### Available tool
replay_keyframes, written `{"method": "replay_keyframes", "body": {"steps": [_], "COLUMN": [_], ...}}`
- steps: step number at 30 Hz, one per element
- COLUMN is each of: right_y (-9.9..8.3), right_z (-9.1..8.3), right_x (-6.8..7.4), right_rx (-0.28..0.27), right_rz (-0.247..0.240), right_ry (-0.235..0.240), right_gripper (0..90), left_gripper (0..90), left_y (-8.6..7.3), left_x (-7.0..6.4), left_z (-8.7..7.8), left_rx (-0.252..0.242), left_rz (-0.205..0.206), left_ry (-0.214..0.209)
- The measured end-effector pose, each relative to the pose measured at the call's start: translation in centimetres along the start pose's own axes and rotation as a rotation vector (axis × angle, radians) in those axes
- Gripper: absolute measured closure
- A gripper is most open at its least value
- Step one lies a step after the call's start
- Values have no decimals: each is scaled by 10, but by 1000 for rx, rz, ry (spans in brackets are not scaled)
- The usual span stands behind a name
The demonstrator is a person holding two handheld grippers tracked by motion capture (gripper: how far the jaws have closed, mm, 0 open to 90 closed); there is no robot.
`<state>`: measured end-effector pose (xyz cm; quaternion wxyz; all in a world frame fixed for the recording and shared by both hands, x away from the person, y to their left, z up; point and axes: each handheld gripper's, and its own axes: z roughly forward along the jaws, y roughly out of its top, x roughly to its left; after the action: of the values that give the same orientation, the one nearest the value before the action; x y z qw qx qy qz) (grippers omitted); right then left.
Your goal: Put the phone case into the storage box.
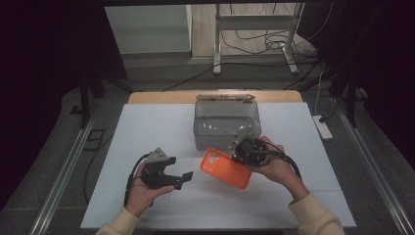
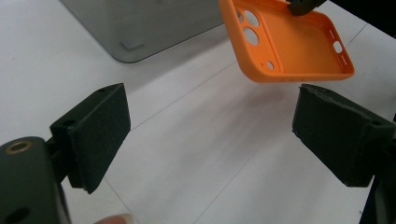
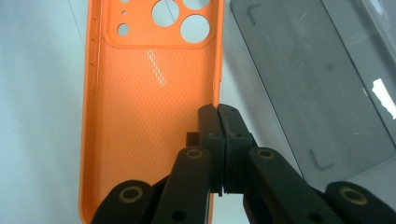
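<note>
Centrally, the right gripper (image 1: pixel 244 152) pinches the orange phone case (image 1: pixel 225 168) by its edge, seemingly lifted; lower left, the left gripper (image 1: pixel 180 179) gapes empty.

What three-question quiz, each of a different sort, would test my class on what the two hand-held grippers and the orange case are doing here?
1. True or false: the right hand-held gripper is shut on a side wall of the orange case.
2. Multiple choice: the jaws of the left hand-held gripper are A) wide apart with nothing between them, B) closed on the case, C) closed on the box.
3. Short answer: what stands on the table just beyond the case?

Key
1. True.
2. A.
3. A clear grey box, open at the top.
</note>
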<state>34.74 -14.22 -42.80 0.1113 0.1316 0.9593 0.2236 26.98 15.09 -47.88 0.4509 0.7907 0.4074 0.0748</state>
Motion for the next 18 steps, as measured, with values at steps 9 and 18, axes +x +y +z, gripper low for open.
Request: {"method": "replay_keyframes", "body": {"steps": [9,18], "right_y": [0,-1], "right_z": [0,0], "right_x": [0,0], "right_rx": [2,3], "right_rz": [-1,-1], "right_ry": [-2,-3], "right_gripper": [890,890], "left_gripper": [117,117], "left_y": [8,18], "left_x": [-1,-5], "left_z": [4,11], "left_rx": [8,20], "left_rz": [-7,1], "left_ry": [-16,-38]}}
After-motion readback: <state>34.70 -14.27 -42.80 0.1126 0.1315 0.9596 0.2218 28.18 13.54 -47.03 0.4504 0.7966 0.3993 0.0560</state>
